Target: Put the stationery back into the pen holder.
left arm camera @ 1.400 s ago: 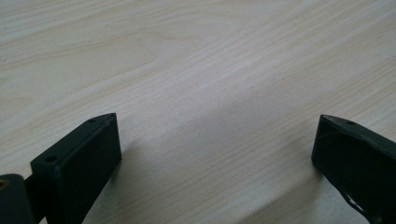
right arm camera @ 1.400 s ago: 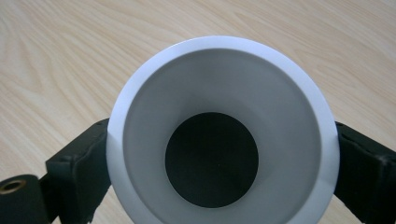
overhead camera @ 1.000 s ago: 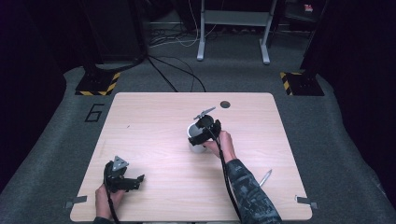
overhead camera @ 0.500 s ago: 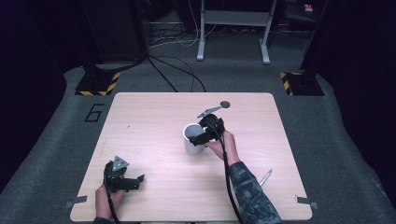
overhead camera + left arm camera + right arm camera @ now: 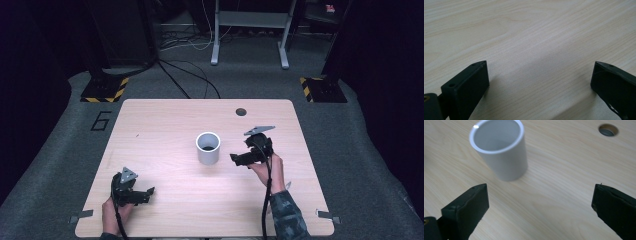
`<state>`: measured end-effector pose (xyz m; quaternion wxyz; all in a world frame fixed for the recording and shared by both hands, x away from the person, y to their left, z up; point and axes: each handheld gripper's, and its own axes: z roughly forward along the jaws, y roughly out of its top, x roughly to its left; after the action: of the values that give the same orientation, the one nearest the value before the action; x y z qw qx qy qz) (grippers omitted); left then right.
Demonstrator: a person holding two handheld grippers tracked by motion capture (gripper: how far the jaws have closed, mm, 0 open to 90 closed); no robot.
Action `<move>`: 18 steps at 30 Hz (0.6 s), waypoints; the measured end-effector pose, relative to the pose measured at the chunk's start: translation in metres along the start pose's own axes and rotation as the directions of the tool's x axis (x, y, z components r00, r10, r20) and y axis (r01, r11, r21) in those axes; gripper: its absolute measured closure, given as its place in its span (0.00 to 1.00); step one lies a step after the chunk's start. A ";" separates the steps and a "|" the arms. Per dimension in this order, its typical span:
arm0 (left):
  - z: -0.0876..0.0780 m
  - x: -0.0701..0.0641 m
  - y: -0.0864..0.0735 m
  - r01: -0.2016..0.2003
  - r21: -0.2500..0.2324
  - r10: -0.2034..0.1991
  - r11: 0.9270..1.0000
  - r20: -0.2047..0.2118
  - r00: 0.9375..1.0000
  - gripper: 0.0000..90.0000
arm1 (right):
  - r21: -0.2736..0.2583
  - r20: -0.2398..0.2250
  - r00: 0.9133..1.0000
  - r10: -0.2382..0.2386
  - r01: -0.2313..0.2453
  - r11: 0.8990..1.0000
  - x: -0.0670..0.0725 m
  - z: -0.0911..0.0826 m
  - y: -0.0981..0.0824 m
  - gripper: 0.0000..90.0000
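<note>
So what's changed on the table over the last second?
The right gripper has let go of the white cup and pulled back to its right; its jaws have just been opening and are empty. The cup stands upright mid-table, apart from the gripper. The left gripper has stayed put near the front edge, open and empty.

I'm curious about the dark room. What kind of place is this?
Probably a lab or recording studio: a wooden table stands on grey carpet with a floor number 6, hazard-striped stand feet and loose cables.

Bright tabletop, dark surroundings; soft, slightly blurred pictures.
</note>
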<state>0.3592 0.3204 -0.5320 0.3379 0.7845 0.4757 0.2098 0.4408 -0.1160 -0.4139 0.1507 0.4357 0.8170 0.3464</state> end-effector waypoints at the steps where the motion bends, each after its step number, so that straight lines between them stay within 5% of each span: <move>1: 0.000 0.000 0.000 0.000 0.000 0.000 1.000 0.000 1.000 0.02 | 0.000 0.000 1.000 0.000 0.000 1.000 0.000 0.000 0.000 0.01; 12: 0.000 0.000 0.000 -0.001 0.000 0.001 1.000 -0.002 1.000 0.02 | 0.018 0.093 0.984 0.152 -0.155 0.988 -0.036 -0.032 -0.060 0.02; 18: 0.000 0.000 0.000 0.003 -0.002 -0.003 1.000 -0.001 1.000 0.02 | 0.027 0.129 0.961 0.246 -0.252 0.967 -0.052 -0.047 -0.100 0.03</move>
<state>0.3592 0.3201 -0.5322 0.3388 0.7835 0.4767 0.2101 0.3843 -0.2166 -0.4528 0.1472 0.5589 0.7520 0.3170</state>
